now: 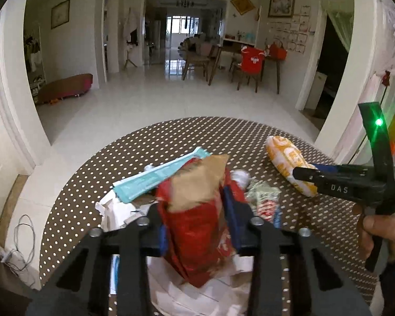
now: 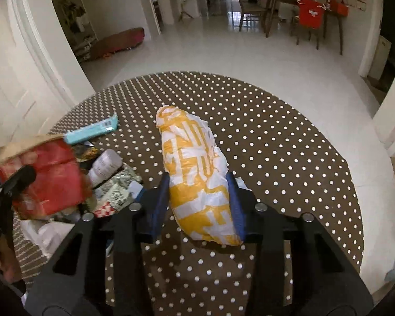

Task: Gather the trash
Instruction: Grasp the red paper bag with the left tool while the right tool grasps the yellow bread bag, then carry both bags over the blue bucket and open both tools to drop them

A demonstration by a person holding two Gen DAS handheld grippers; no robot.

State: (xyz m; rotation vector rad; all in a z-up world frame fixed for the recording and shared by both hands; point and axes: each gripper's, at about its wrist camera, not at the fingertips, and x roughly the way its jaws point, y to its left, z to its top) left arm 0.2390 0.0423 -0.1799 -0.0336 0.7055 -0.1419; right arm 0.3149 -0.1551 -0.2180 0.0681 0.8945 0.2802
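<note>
**Both tongs closing on trash at the polka-dot table**

You are working over a round table covered in a brown cloth with white dots, which is filling the lower half of both wrist views. Beyond it, a glossy white tiled floor is stretching back to a wooden dining table with chairs, one chair wearing a red cover.

On the table, a heap of litter is sitting at your left side: white crumpled paper, a long teal wrapper, a small white bottle and some patterned packets. Well apart from the heap toward the middle of the table, a yellow and white plastic bag, rolled into a long bundle, is lying lengthwise.

Your left gripper is clamping a red packet with a brown paper flap at its top; the blue pads are pressing against its sides, and the packet is standing upright between them above the white paper. From the right wrist view it is looking raised and tilted over the heap.

Your right gripper is squeezing the near half of the yellow and white plastic bag, with a blue pad pressing each flank and the far end sticking out ahead of the fingers. The near end seems lifted slightly off the cloth.

Your right hand is showing at the edge of the left view, wrapped around the handle.
</note>
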